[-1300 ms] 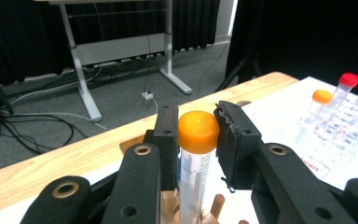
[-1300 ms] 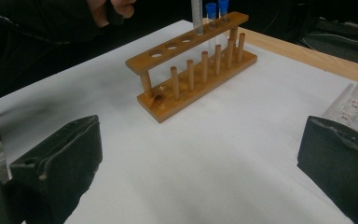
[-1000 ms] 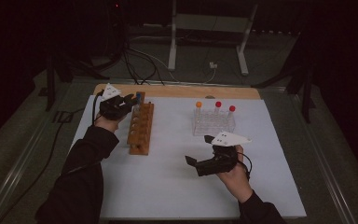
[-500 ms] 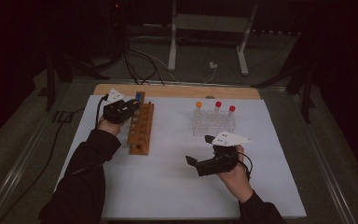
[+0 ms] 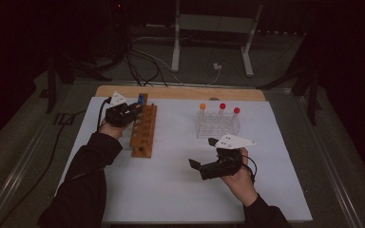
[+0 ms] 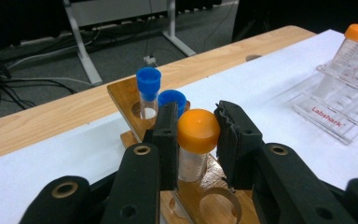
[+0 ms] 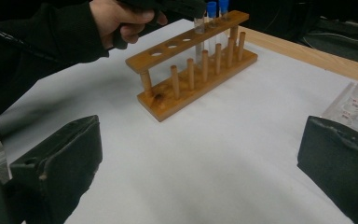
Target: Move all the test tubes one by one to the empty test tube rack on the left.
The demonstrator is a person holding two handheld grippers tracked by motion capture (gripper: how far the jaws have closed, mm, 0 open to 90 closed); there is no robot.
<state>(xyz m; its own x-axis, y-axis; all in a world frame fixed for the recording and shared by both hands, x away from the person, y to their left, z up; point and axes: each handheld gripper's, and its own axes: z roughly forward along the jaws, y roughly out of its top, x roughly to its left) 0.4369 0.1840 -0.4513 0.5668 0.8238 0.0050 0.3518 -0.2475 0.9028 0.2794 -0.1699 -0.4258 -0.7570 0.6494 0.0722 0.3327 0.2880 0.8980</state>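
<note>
Orange-capped tube [image 6: 197,140] sits between the pads of the left gripper [image 6: 197,144], clamped just under the cap, upright, its lower end in a hole of the wooden rack [image 6: 214,198]. Two blue-capped tubes [image 6: 148,91] stand in the rack's far holes, right behind it. In the high view the left gripper [image 5: 134,113] is at the far end of the rack [image 5: 143,132], on the left side of the white sheet [image 5: 171,190], w/ the rack running near-to-far.

Right gripper [image 5: 200,167] is held above the sheet near the person, right of centre, well apart from the rack; jaws wide apart, nothing between them. Its own view shows both black pads [image 7: 65,158] at the edges w/ bare sheet between, and the rack [image 7: 193,70] farther off w/ the other hand [image 7: 121,21] over it.

Clear plastic rack [image 5: 217,126] sits far-right of centre, carrying three tubes: orange, red, red caps. Wooden tabletop edge [image 5: 180,92] shows beyond the sheet.
</note>
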